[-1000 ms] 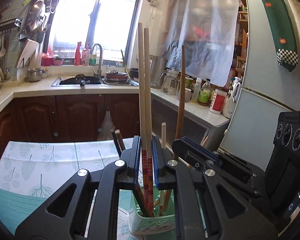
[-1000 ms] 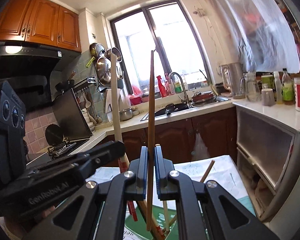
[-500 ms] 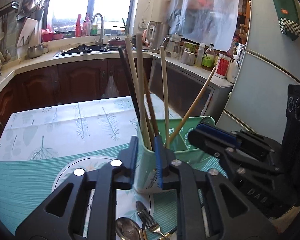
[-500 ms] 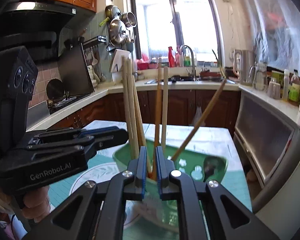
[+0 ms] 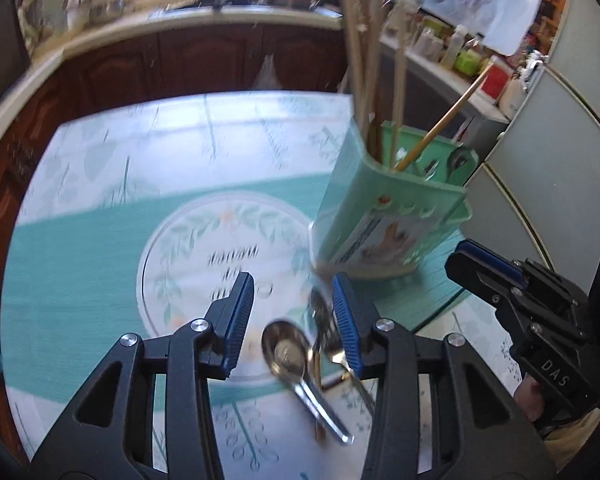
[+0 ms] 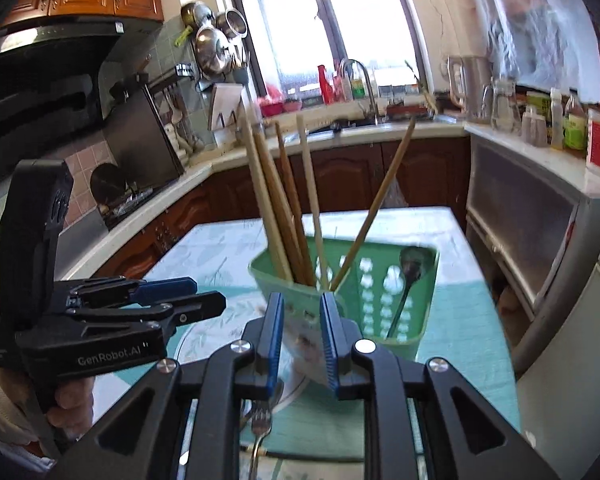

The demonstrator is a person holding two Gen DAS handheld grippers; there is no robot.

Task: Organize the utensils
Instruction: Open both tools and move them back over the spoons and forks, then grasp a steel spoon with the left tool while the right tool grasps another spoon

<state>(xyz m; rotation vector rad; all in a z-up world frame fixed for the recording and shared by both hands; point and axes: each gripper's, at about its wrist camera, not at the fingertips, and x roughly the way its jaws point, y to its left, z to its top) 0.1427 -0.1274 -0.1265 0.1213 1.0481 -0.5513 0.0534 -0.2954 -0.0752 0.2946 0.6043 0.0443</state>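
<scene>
The green utensil holder (image 6: 342, 280) stands on the desk near its right edge, so long things can stand up in it. A bunch of wooden chopsticks (image 6: 284, 216) already stands in its left part, leaning on the rim because they are tall and thin. A dark spoon (image 6: 410, 276) rests in its right part, apart from the chopsticks, which looks like sorting by kind.

The left gripper (image 5: 294, 312) points down at the desk, just in front of the holder. Its jaws have just been opening and stand about half apart with nothing pinched. A shiny metal spoon (image 5: 290, 354) lies flat on the desk under the gap, and a fork (image 5: 326, 334) lies just beside it, by the right jaw. I think these are the next things to pick up.

The right gripper (image 6: 300, 334) hangs in front of the holder. Its jaws have just been opening too, only a little way, and they hold nothing.

The left view is blurry, so the fork's prongs are hard to see there. Both handles run behind the gripper arms. I cannot tell whether other small things lie inside the holder.
</scene>
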